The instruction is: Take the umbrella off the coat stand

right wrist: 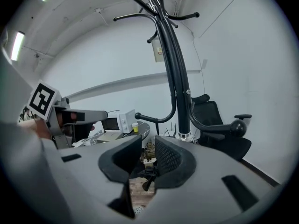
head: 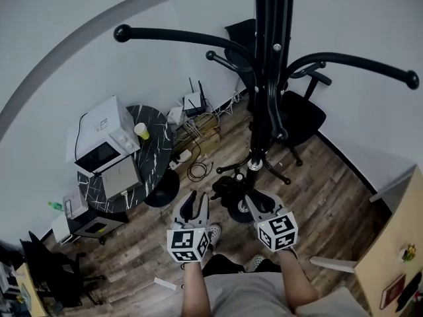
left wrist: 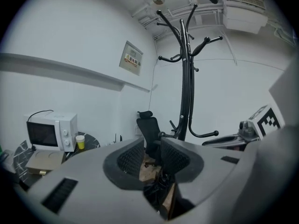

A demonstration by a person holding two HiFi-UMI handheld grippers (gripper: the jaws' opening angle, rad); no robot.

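Head view: glossy black coat stand [head: 268, 78], curved knob-tipped arms.

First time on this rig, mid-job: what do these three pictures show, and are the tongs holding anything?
No robot here: a person holds tongs in each hand. The head view looks down from their head; the other two cameras ride on the left tongs and right tongs, looking along them. Both are open and empty. Ahead stands the black coat stand; near it an office chair, and a microwave on a round table. A dark bundle sits at the stand's foot; I can't tell whether it's the umbrella.
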